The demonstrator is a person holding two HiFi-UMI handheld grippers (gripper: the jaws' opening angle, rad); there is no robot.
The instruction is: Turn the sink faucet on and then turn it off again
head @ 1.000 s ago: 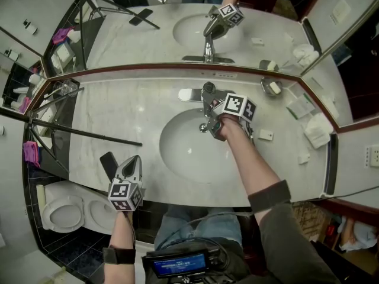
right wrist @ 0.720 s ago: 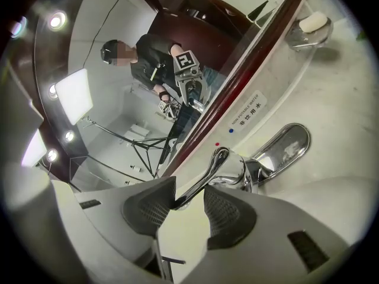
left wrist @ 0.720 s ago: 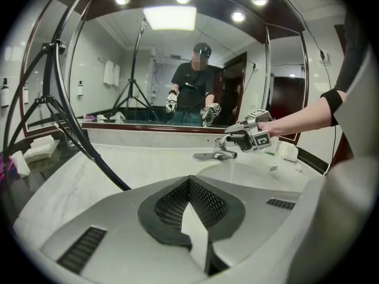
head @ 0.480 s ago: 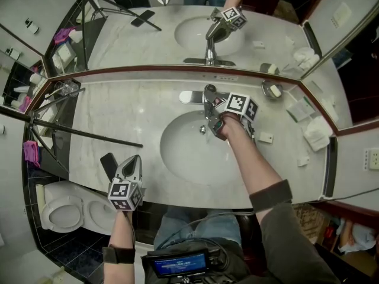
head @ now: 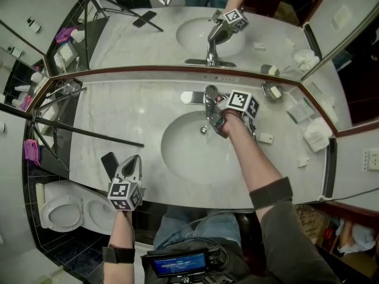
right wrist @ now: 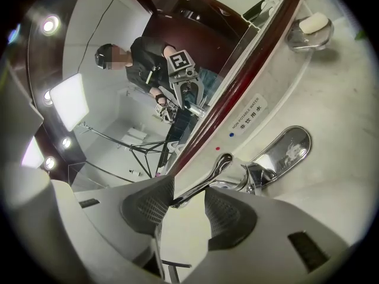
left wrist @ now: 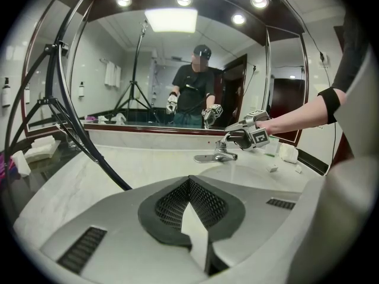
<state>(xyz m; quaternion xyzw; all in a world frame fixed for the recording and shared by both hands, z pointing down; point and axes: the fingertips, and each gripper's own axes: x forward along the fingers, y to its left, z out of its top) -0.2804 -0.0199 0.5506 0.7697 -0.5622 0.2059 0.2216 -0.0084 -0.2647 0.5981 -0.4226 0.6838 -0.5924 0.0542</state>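
The chrome faucet (head: 208, 101) stands behind the white basin (head: 183, 152). My right gripper (head: 216, 119) is at the faucet, its marker cube (head: 243, 105) just to the right. In the right gripper view the faucet's slim lever (right wrist: 204, 179) runs between the two dark pads (right wrist: 148, 209), and my right gripper (right wrist: 186, 204) is open round it: its jaws have just been opening. My left gripper (head: 134, 160) rests at the counter's front edge, shut on nothing. In its own view my left gripper (left wrist: 190, 188) has its pads together and points toward the faucet (left wrist: 220, 154).
A black tripod leg (head: 89, 134) lies across the left of the marble counter (head: 118, 111). A dark phone (head: 108, 162) sits beside the left gripper. A soap dish (head: 271, 89), small packets (head: 265, 137) and folded cloths (head: 317, 129) lie at the right. A toilet (head: 65, 212) stands below left.
The right gripper and its cube have edged slightly toward the mirror at the faucet. The left gripper has stayed where it was.
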